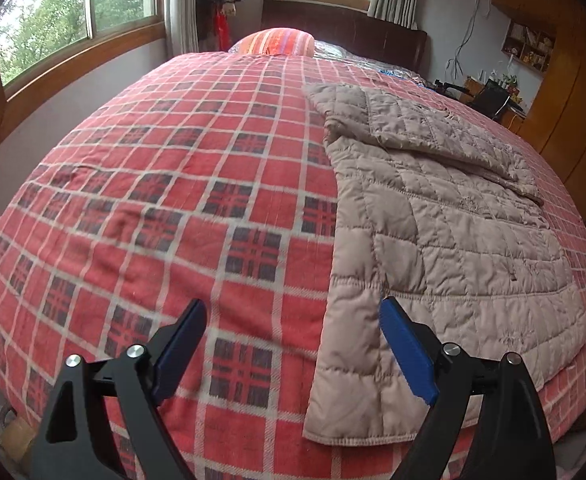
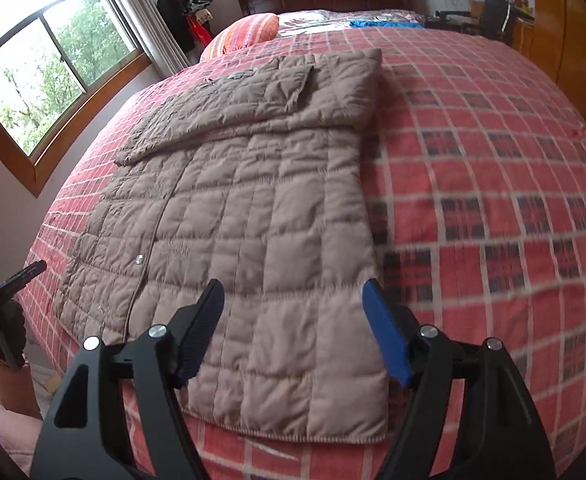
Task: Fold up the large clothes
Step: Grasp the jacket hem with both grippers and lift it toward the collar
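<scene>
Red plaid bedspread [image 1: 173, 200] carries a beige quilted jacket [image 2: 253, 220], sleeve folded across; left gripper [image 1: 293, 344] and right gripper [image 2: 293, 320] hover above, jaws wide apart, empty.

Left gripper [image 1: 293, 320], jaws apart, above quilted jacket's [image 1: 445, 216] hem on bedspread [image 1: 153, 184]

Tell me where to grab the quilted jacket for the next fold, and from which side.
Probably the two near hem corners of the quilted jacket, one per tongs: left tongs and right tongs are both open and sit at that edge. The hem lies flat over the near edge of the plaid bed cover, so come in low from the foot.
</scene>
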Tool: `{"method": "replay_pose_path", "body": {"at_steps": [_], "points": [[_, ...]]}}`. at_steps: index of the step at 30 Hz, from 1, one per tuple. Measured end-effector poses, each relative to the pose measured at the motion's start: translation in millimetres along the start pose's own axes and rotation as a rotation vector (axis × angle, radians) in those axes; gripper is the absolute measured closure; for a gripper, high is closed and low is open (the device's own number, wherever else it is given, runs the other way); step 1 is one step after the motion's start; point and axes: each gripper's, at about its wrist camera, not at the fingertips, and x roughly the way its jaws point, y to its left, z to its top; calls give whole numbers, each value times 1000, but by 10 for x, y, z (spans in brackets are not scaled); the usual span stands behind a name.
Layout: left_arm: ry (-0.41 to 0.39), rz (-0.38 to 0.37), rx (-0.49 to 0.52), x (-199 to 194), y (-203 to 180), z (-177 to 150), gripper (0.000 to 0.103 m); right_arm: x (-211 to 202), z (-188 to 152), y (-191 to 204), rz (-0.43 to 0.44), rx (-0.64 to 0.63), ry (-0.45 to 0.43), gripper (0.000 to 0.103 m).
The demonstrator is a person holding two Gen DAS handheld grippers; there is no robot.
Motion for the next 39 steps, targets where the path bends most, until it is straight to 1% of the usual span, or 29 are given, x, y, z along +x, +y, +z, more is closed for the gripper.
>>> {"method": "replay_pose_path", "body": {"at_steps": [2, 7, 10, 18, 21, 23, 24, 26, 27, 28, 29, 30, 32, 34, 39], "points": [[15, -5, -6, -5, 18, -101, 15, -17, -107, -50, -7, 15, 5, 31], [69, -17, 2, 96, -18, -314, 15, 20, -360, -232, -14, 62, 47, 30], [97, -37, -5, 166, -43, -406, 15, 81, -463, -362, -14, 97, 76, 30], [135, -104, -8, 292, -197, -506, 15, 244, -657, -498, -2, 139, 121, 30], [133, -106, 10, 296, -259, -521, 17, 251, -682, -476, -3, 126, 114, 31], [139, -113, 13, 296, -276, -520, 26, 252, -696, -442, -7, 109, 113, 45], [142, -113, 14, 294, -283, -524, 29, 254, -707, -436, -9, 101, 113, 48], [142, -123, 18, 287, -293, -526, 40, 256, -728, -403, 23, 92, 116, 65], [144, -133, 14, 280, -297, -530, 50, 257, -738, -394, 31, 92, 117, 68], [143, -135, 11, 275, -302, -526, 58, 259, -741, -389, 37, 91, 118, 75], [141, -141, 10, 263, -305, -525, 64, 261, -745, -388, 54, 94, 119, 83], [138, -149, 6, 247, -303, -520, 72, 258, -745, -393, 67, 101, 119, 84], [130, -164, -8, 209, -290, -503, 82, 243, -730, -397, 83, 108, 117, 90], [117, -180, -16, 155, -287, -481, 85, 210, -711, -395, 95, 113, 111, 92], [65, -214, -14, -47, -315, -378, 89, 62, -585, -360, 143, 119, 79, 94]]}}
